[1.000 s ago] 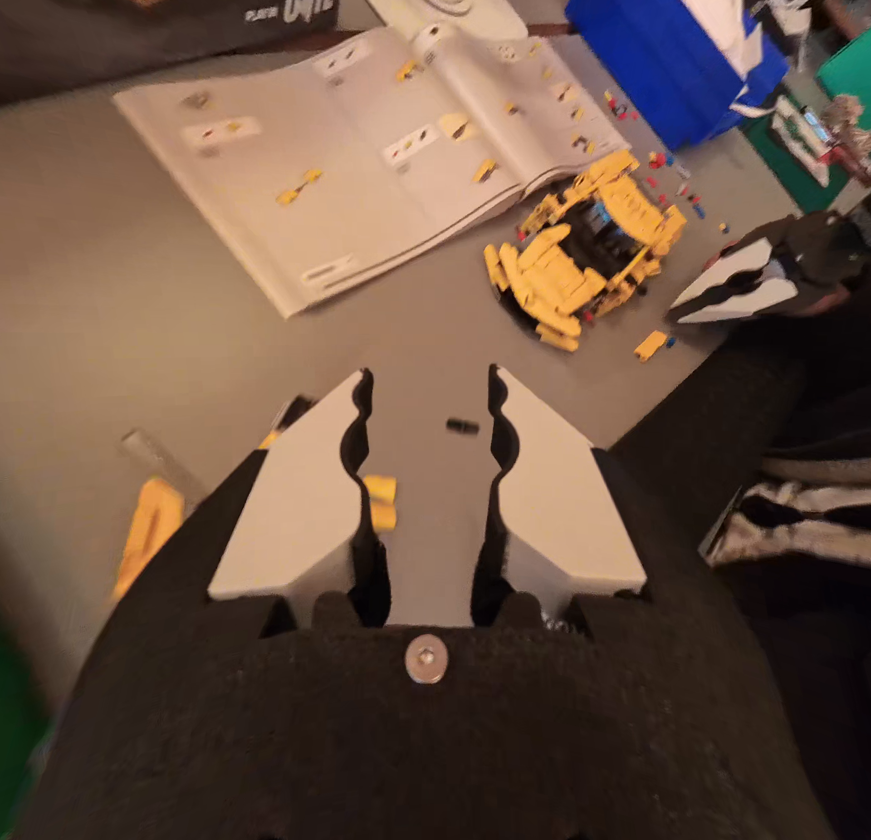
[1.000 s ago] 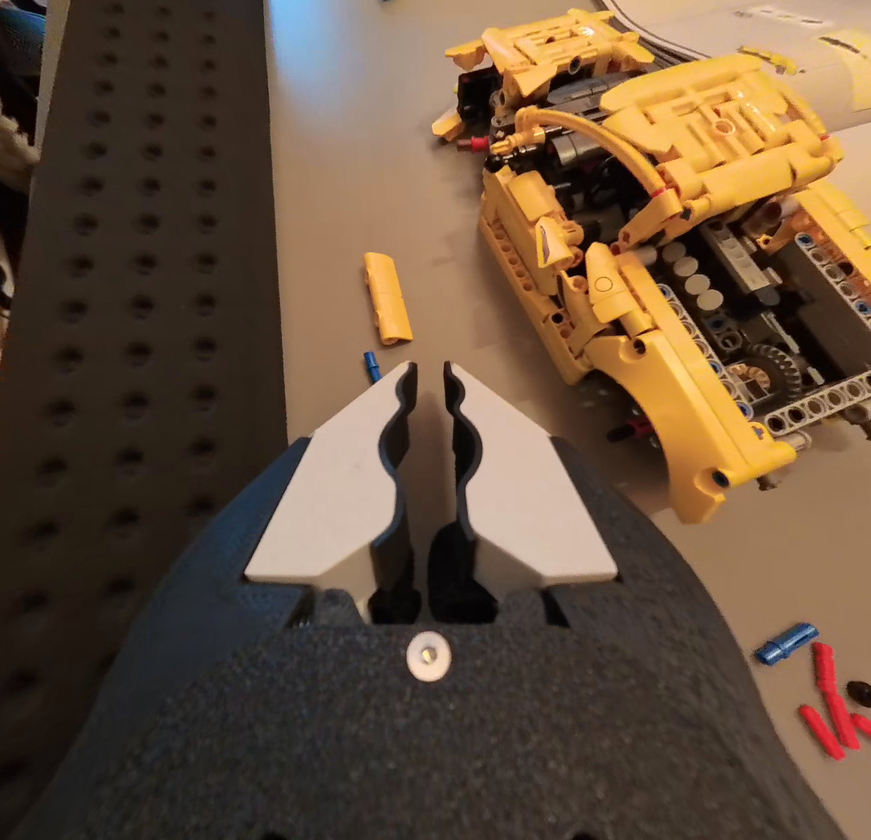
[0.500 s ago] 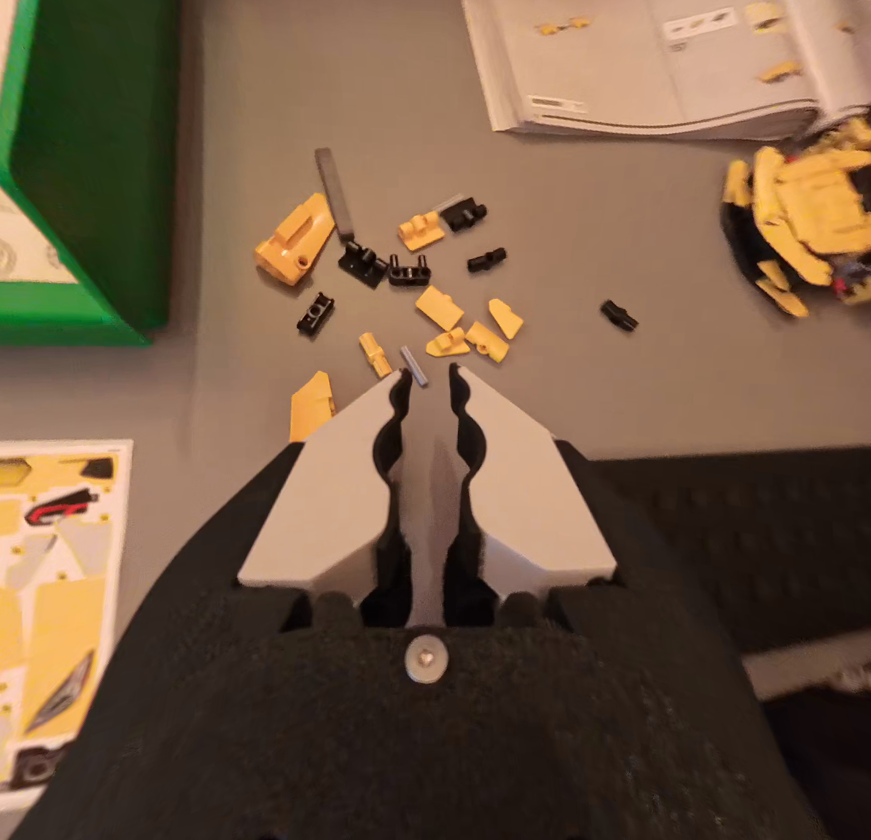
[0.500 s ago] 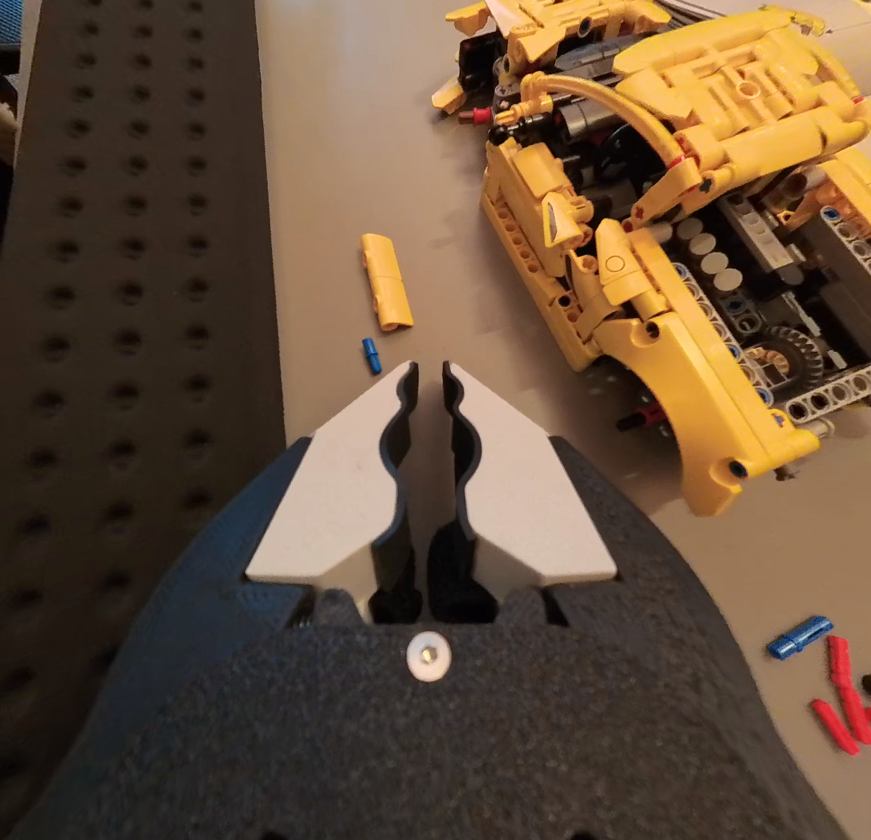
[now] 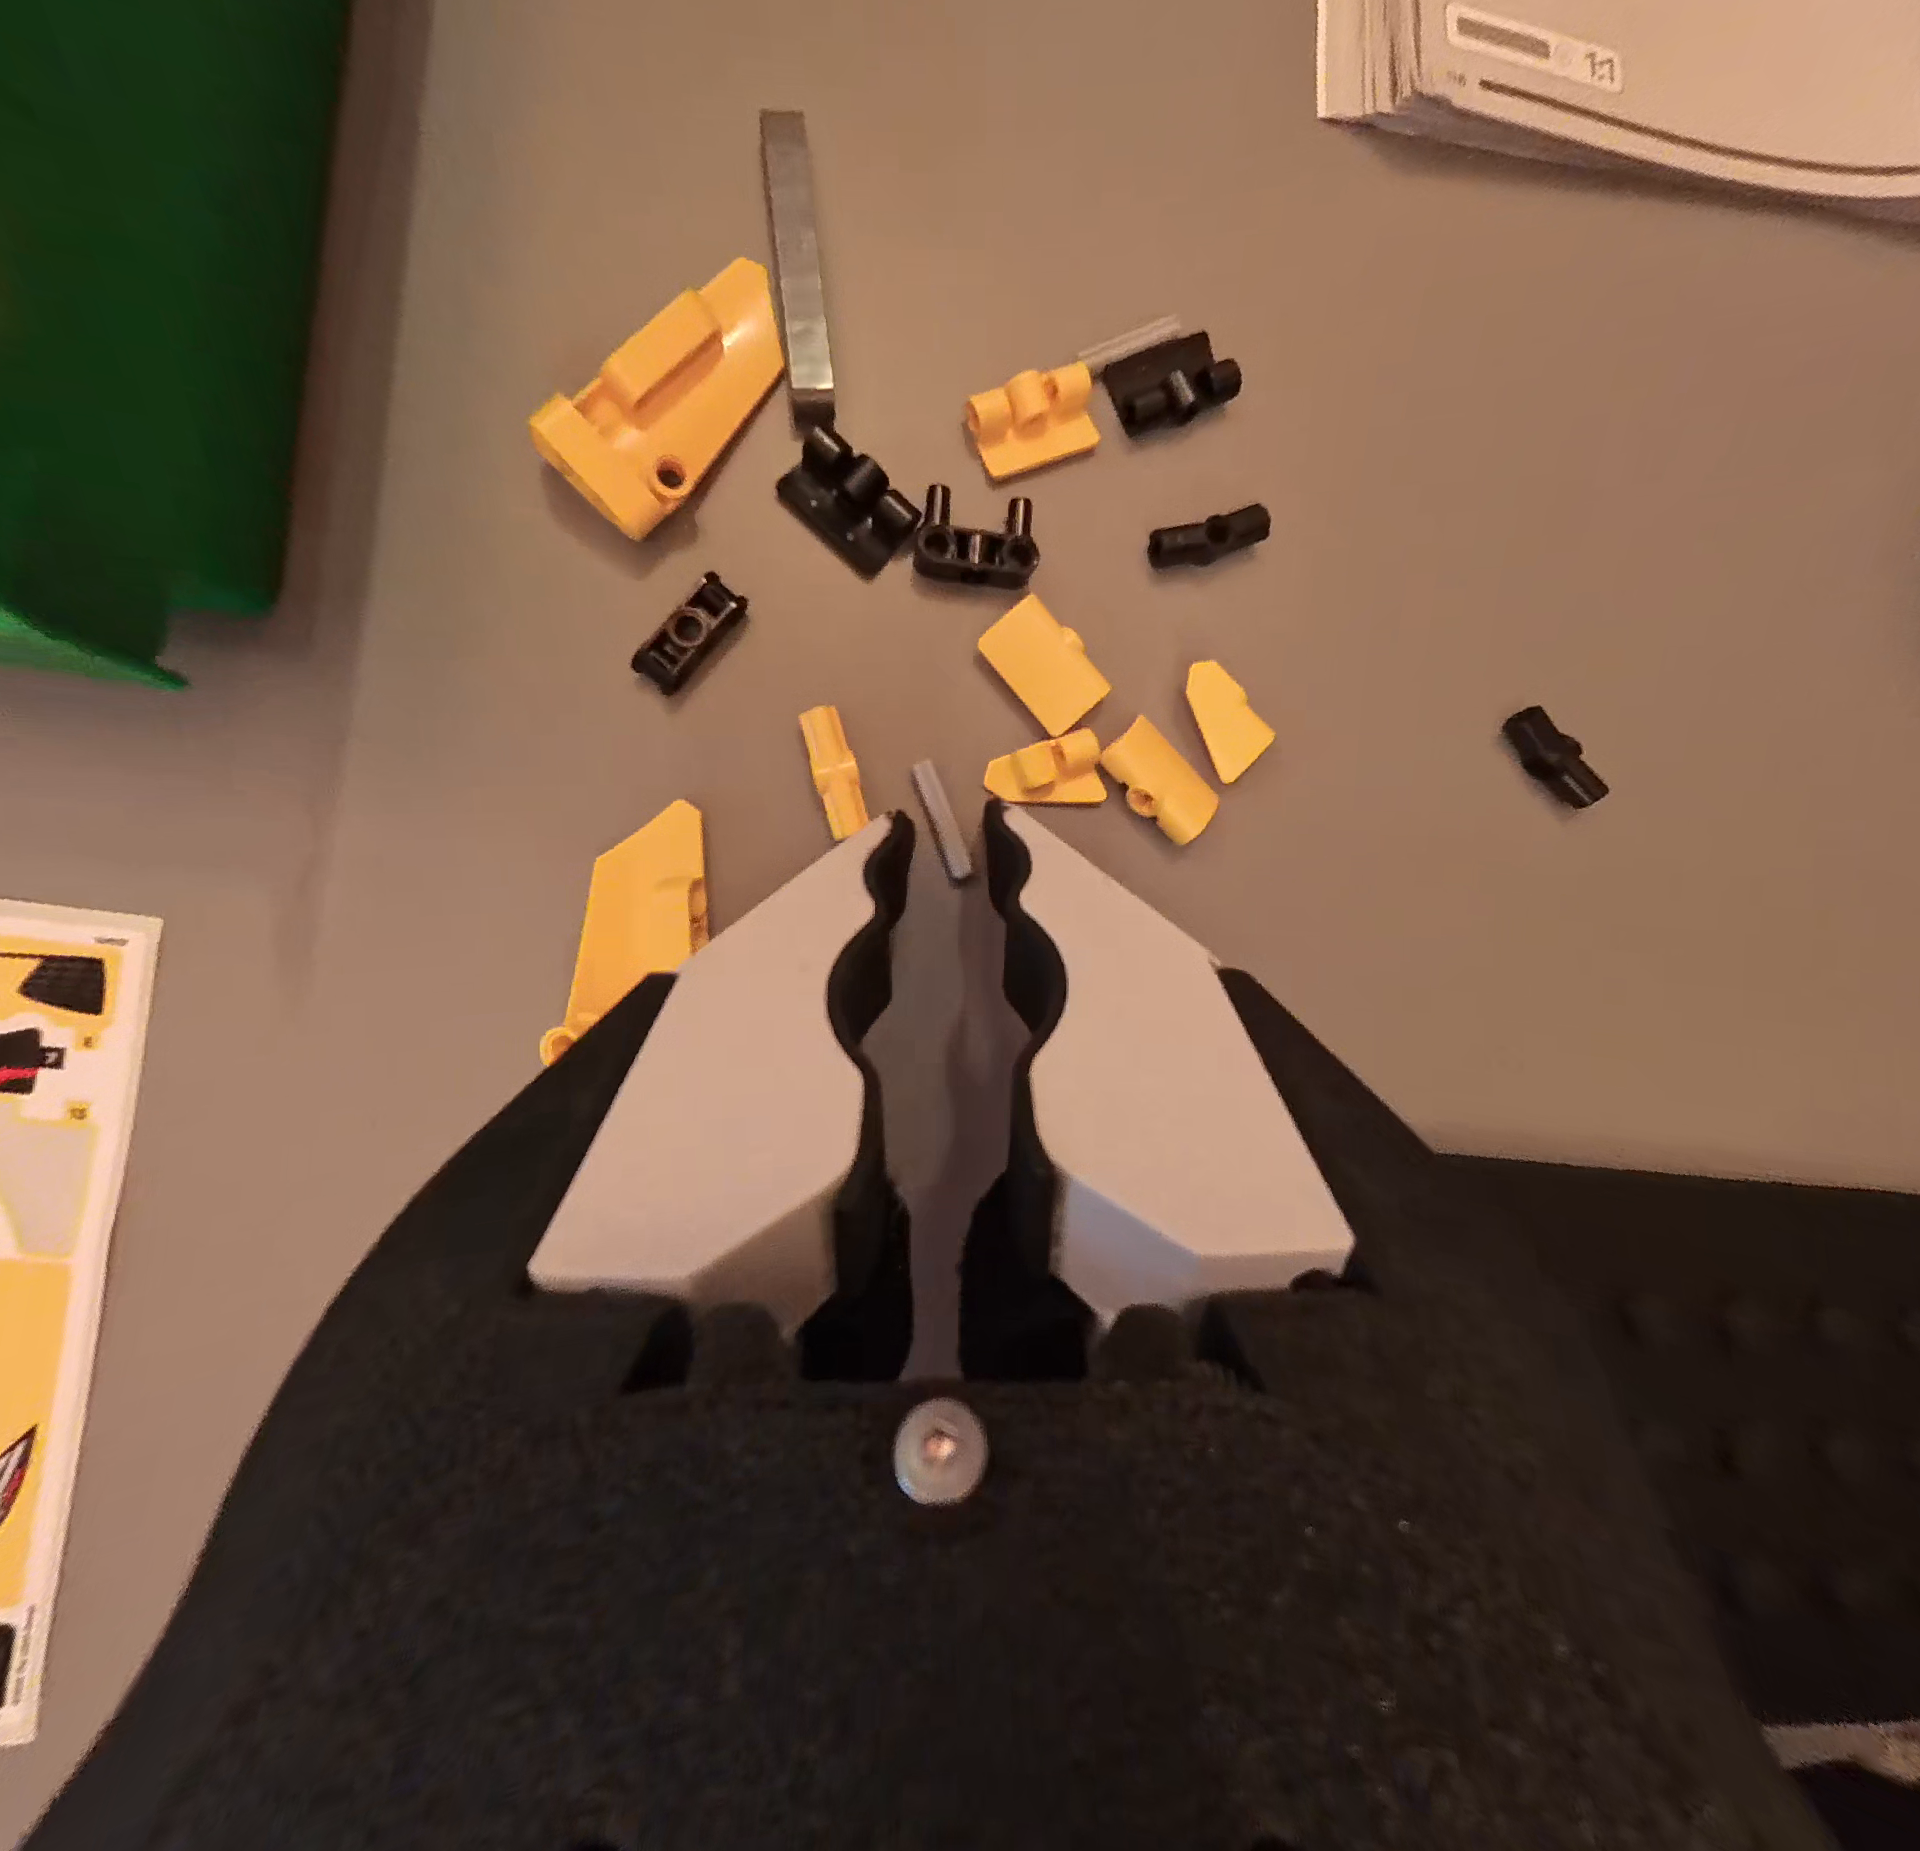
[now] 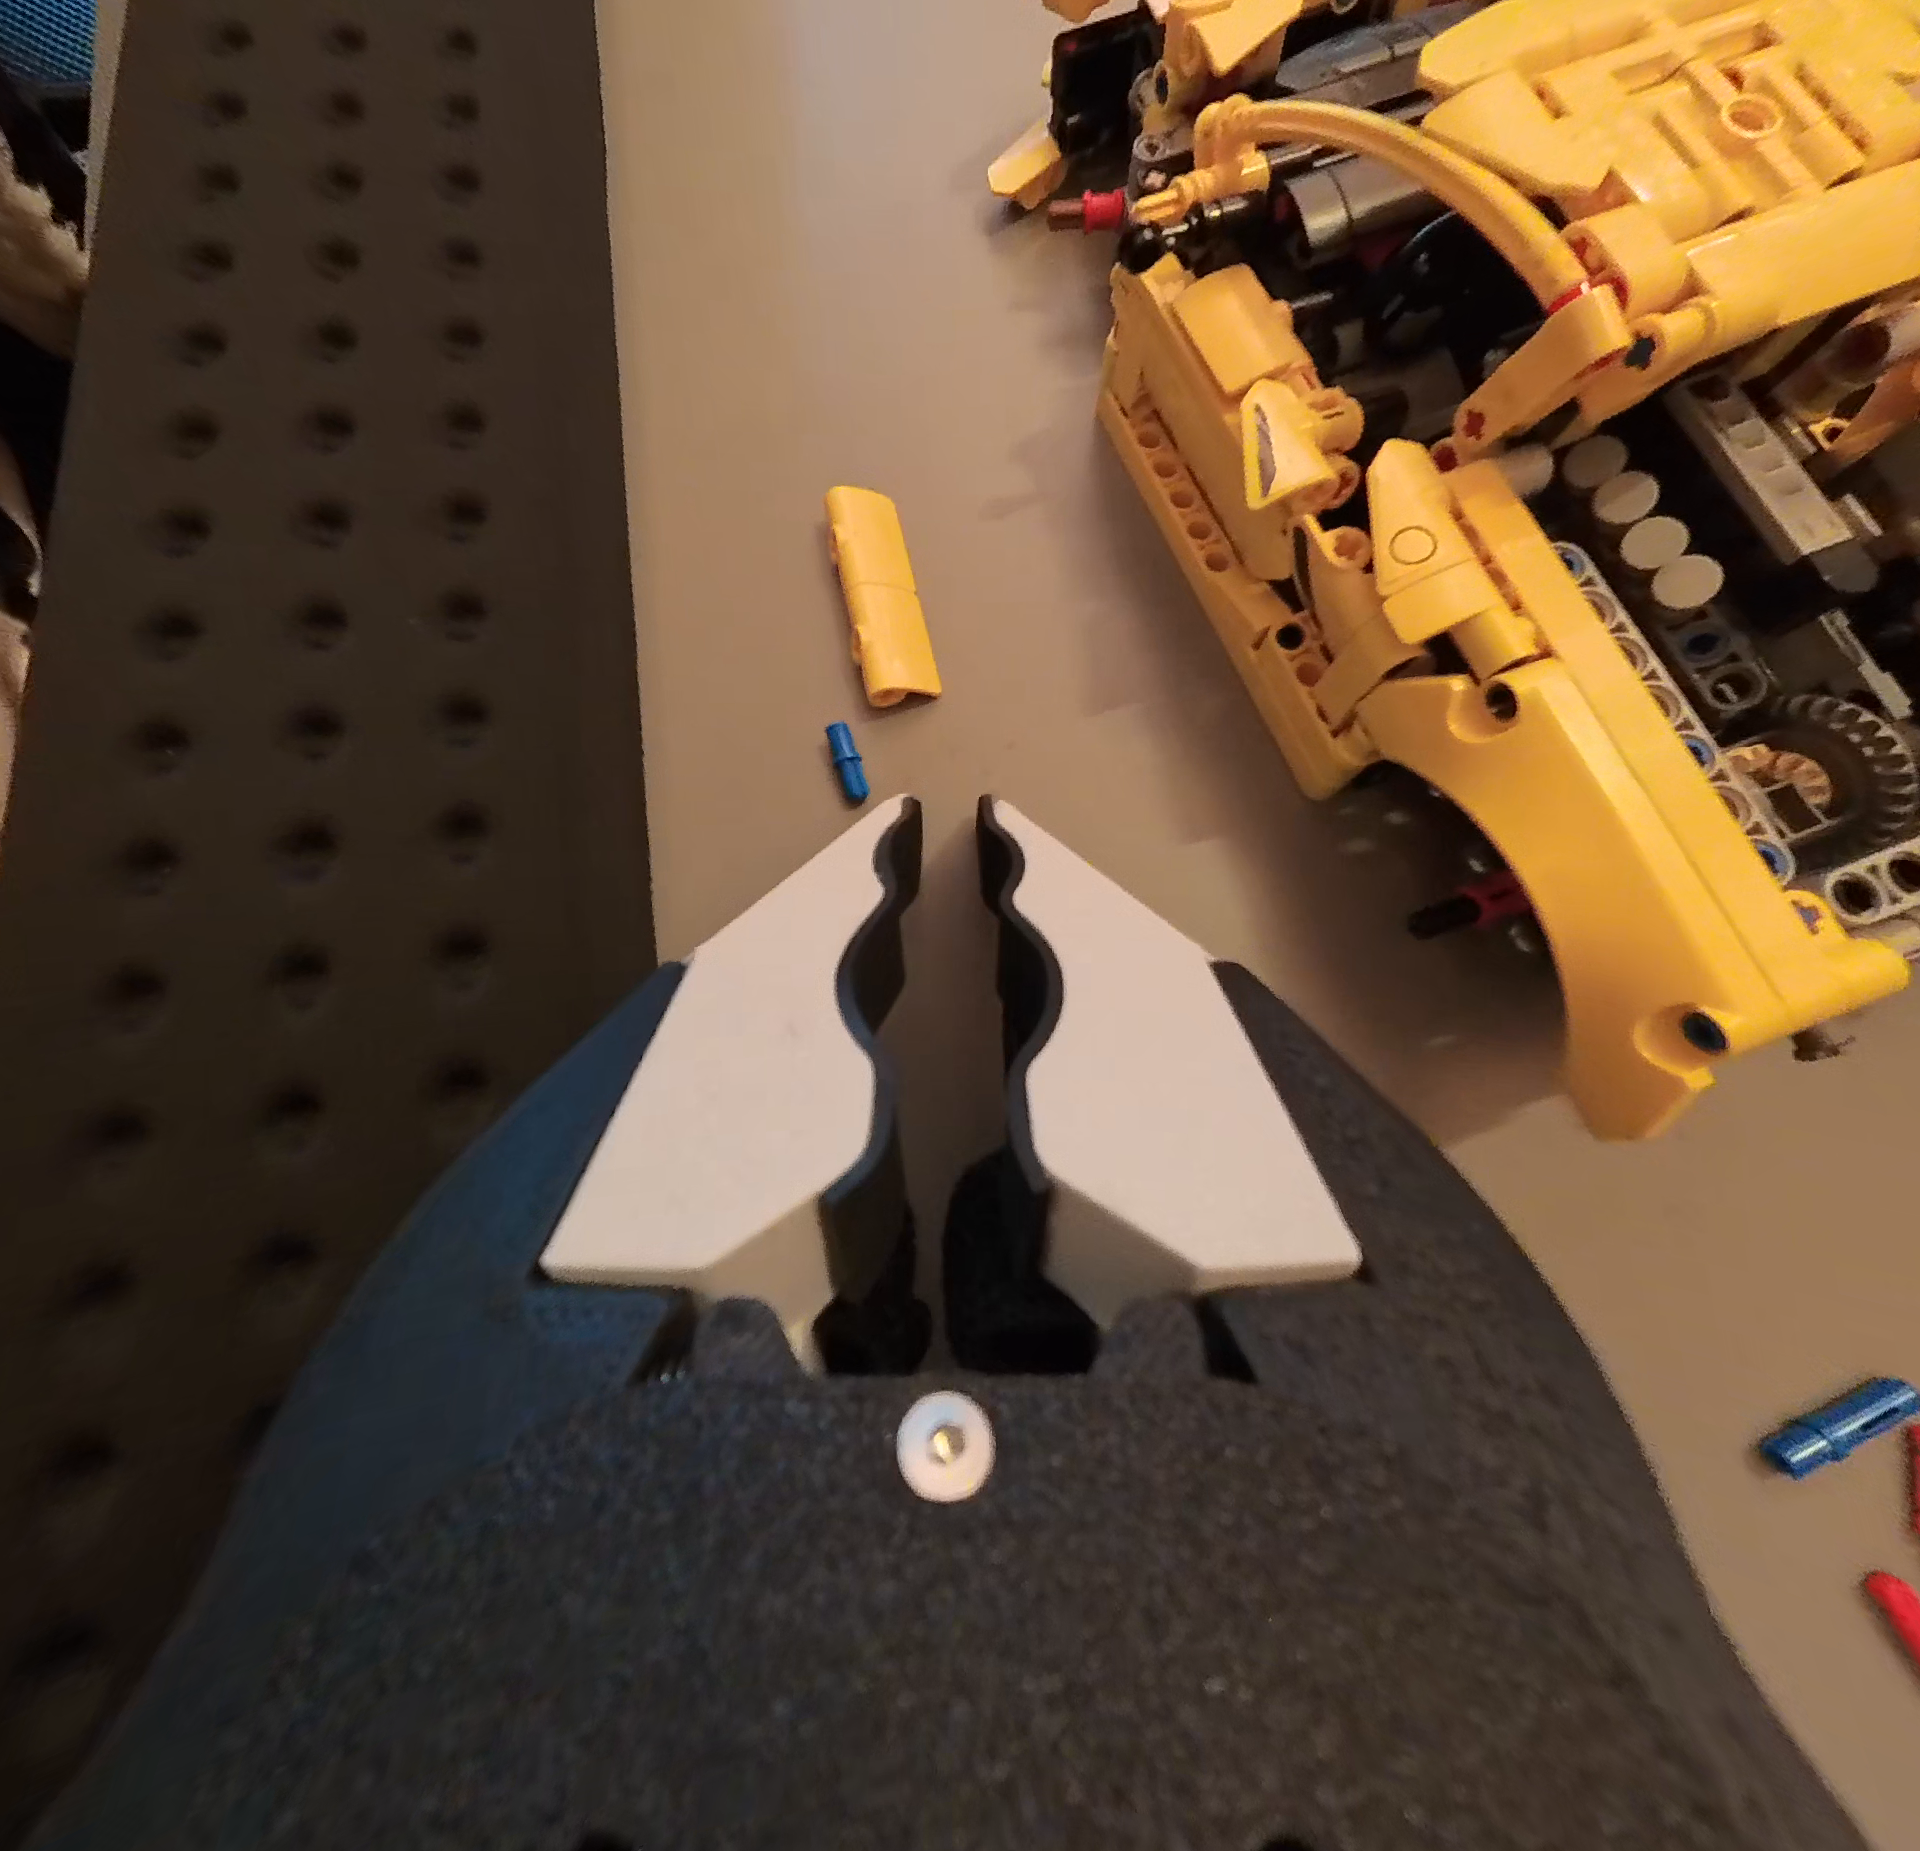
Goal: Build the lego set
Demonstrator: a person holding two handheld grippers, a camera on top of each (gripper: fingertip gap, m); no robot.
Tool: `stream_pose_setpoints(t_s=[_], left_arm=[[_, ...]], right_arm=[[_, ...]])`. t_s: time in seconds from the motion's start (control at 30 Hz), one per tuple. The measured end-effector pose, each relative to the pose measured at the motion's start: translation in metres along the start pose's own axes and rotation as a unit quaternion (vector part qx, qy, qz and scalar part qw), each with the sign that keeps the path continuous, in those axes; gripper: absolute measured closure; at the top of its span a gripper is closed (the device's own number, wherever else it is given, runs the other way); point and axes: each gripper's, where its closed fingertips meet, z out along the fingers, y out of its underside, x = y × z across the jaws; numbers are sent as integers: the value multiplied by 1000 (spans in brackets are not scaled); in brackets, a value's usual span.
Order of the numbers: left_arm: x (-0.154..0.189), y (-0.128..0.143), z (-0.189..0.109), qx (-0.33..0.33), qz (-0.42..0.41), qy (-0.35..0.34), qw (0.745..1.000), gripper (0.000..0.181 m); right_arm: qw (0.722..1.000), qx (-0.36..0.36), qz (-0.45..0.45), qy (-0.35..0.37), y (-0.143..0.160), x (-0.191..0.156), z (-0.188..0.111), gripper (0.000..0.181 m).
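In the left wrist view, loose yellow and black lego parts (image 5: 1039, 663) lie scattered on the grey table. My left gripper (image 5: 945, 816) hovers over their near edge, jaws a narrow gap apart. A small grey axle (image 5: 941, 820) lies on the table right between the tips, not clamped. A yellow connector (image 5: 834, 771) lies just left of it. In the right wrist view, the half-built yellow lego car (image 6: 1538, 658) sits at the upper right. My right gripper (image 6: 948, 809) is nearly closed and empty, just beyond a blue pin (image 6: 844, 759) and a yellow curved panel (image 6: 883, 596).
A green box (image 5: 135, 295) stands at the left, a sticker sheet (image 5: 52, 1178) at the lower left and the instruction booklet (image 5: 1621, 56) at the top right. A dark perforated strip (image 6: 312, 554) runs along the table's left. Blue (image 6: 1839, 1427) and red pins lie lower right. My hands' fingertips stand some 40 cm from each other.
My left gripper swung left from the booklet and car to the loose parts, came closer, and narrowed its jaws around the grey axle. My right gripper edged slightly forward, its gap unchanged.
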Motion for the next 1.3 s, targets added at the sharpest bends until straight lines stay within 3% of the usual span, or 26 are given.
stream_pose_setpoints(t_s=[0.07,0.3,0.4,0.5,0.6,0.73,0.83,0.93,1.1,1.3], left_arm=[[-5,1,0,-7,11,-21,1000,177],[-3,3,-1,-37,104,3,994,178],[21,-28,-16,-2,198,67,978,178],[49,-83,-27,44,343,99,933,178],[85,-120,-10,10,476,142,868,178],[123,-117,31,-136,590,261,752,178],[128,-129,61,-191,637,257,701,178],[121,-141,88,-236,671,214,669,178],[120,-127,90,-309,685,211,625,178],[120,-125,96,-332,695,181,611,178]], right_arm=[[1000,-1,1,-2,0,-1,0,171],[1000,2,0,-6,-1,-2,0,171],[1000,3,2,-7,-1,-2,0,171],[1000,6,-1,-9,-3,-4,-1,171],[1000,7,-4,-9,-3,-5,-1,171],[1000,10,-2,-4,-3,-4,-2,171],[1000,15,-3,2,-4,-2,-4,171],[1000,18,1,-2,-6,-1,-5,171],[1000,16,-4,-8,-5,-5,-4,171],[1000,16,-1,-9,-5,-5,-4,171]])
